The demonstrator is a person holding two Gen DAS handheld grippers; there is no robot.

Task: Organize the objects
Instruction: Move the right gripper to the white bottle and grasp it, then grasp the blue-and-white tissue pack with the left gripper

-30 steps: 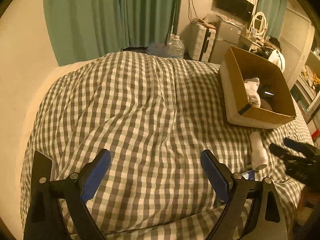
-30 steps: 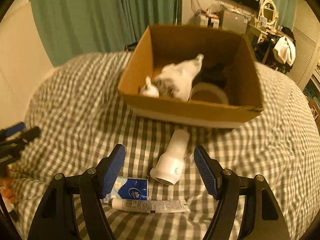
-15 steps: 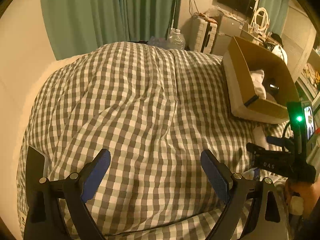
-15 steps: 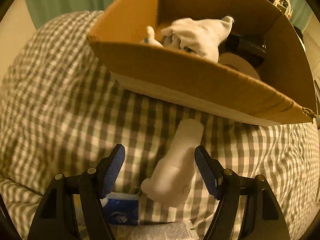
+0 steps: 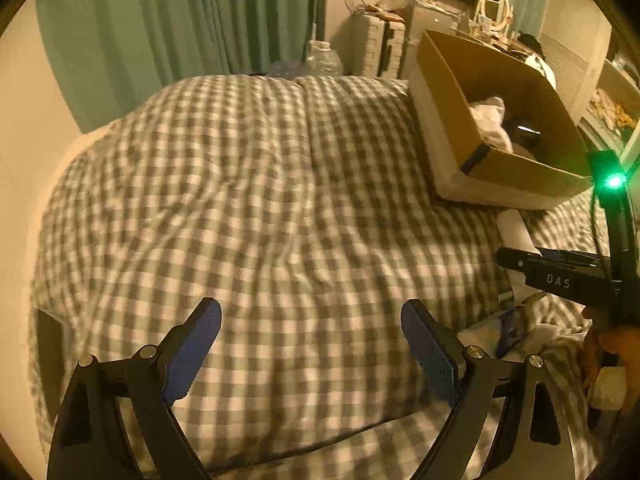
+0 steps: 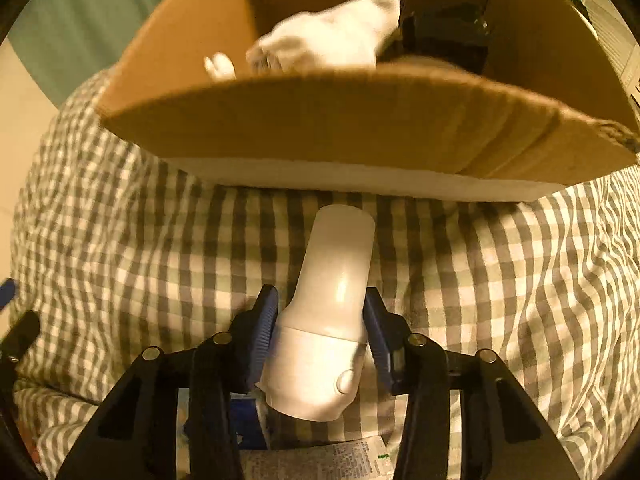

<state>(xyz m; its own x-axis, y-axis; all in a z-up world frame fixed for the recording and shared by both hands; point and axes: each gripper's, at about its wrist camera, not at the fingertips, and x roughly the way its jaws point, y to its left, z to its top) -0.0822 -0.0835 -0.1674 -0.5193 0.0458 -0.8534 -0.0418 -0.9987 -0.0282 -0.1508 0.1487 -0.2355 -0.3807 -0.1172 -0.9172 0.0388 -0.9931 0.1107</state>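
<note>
I'm holding the left tongs (image 5: 310, 336) released, blue pads wide apart, hovering over bare checkered bedspread (image 5: 256, 200) with nothing between them. Moving right in the left wrist view, the cardboard box (image 5: 516, 168) is sitting on the bed at the far right, white cloth (image 5: 490, 120) and something dark lying inside it. Just in front of the box a white bottle (image 5: 516, 228) is lying on the bedspread, and the right tongs (image 5: 552, 272) are reaching over it, a green light glowing on their body.

In the right wrist view, the right tongs (image 6: 320, 320) are closing on the white bottle (image 6: 328, 320): both blue pads (image 6: 266, 324) are sitting against its sides near the wider end, so I'm calling it grasped. The bottle is lying on the bed, narrow end pointing at the cardboard box (image 6: 360, 128), close to its front wall but apart. A blue packet (image 6: 246, 420) and a printed tube (image 6: 320, 460) are lying under the tongs, near the bottle's wide end.
</note>
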